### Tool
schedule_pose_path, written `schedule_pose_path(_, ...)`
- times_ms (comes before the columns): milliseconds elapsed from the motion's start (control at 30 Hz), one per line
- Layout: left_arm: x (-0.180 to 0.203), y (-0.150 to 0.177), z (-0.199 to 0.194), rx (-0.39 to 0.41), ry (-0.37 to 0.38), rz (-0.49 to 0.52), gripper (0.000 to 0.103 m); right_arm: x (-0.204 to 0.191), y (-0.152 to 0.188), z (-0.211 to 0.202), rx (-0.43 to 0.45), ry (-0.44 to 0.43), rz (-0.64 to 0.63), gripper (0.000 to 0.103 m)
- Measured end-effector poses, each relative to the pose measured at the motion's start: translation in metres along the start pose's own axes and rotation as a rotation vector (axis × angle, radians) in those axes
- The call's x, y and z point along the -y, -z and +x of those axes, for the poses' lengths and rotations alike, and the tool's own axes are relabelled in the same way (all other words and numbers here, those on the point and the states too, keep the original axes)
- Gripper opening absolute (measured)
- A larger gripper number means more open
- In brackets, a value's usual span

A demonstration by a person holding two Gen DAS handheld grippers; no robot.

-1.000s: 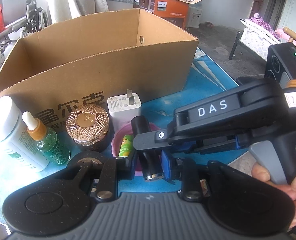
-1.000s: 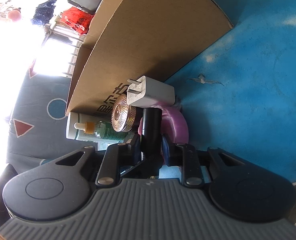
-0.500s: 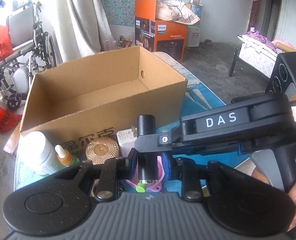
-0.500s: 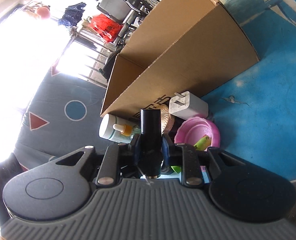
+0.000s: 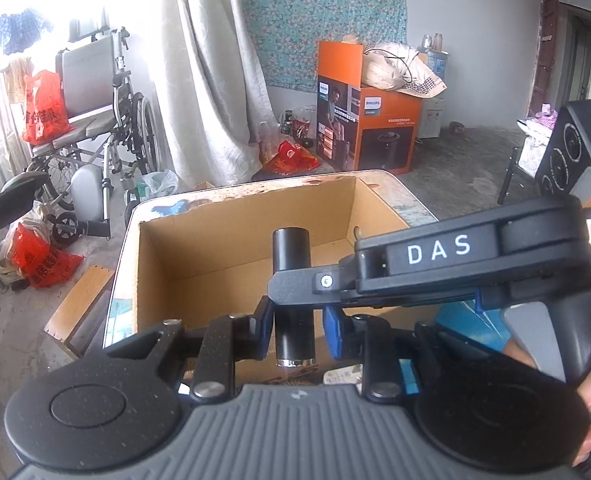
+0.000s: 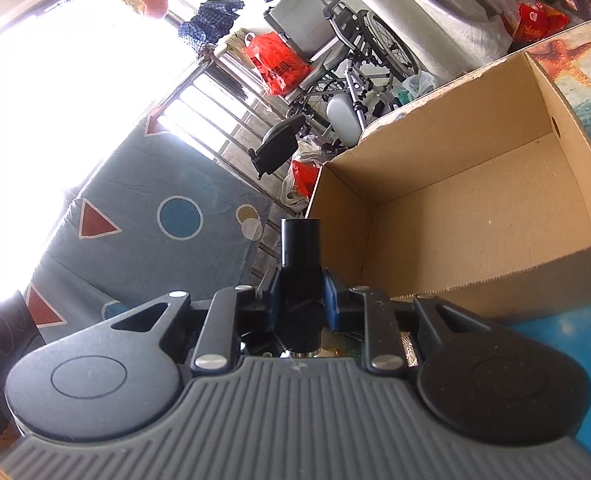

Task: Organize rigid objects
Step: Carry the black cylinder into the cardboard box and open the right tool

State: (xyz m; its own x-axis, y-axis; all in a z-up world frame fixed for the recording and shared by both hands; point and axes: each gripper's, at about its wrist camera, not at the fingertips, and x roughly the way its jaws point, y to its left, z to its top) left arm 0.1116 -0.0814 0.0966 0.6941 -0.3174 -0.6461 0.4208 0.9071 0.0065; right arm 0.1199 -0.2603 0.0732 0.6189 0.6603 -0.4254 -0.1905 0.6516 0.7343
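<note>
The open cardboard box [image 5: 251, 276] sits on the blue table [image 6: 567, 328], apparently empty. Above its near wall, the right gripper [image 6: 298, 300] clamps a stiff, smooth black cylinder [image 6: 300, 248] at mid-body, a sound hold. The left gripper [image 5: 295, 322] stands wide around it, not touching. Its metal-rimmed base is partly hidden, its weight unclear.

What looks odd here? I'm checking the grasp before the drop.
The black cylinder sits between both grippers' fingers at once: the right gripper clamps it, the left gripper brackets it too. The cardboard box looks undamaged.
</note>
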Motion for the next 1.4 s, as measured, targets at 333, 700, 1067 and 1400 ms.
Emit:
schedule_pose_path(333,-0.072,-0.03,0.079,-0.168,0.001,-0.116,0.028,0.023,-0.07,0.115,-0.212,0.057,0.092,0.021)
schedule_pose_path(700,-0.104,-0.032,0.106,-0.201,-0.084,-0.141,0.033,0.061,-0.093,0.216,-0.374,0.19,0.121,0.021)
schedule_pose_path(1067,-0.111,-0.03,0.085,-0.141,-0.069,-0.162,0.039,0.072,-0.1,0.262,-0.429,0.251,0.087,0.024)
schedule_pose_path(1400,-0.107,-0.024,0.059,-0.092,-0.05,-0.182,0.05,0.083,-0.099,0.263,-0.41,0.238,0.103,0.043)
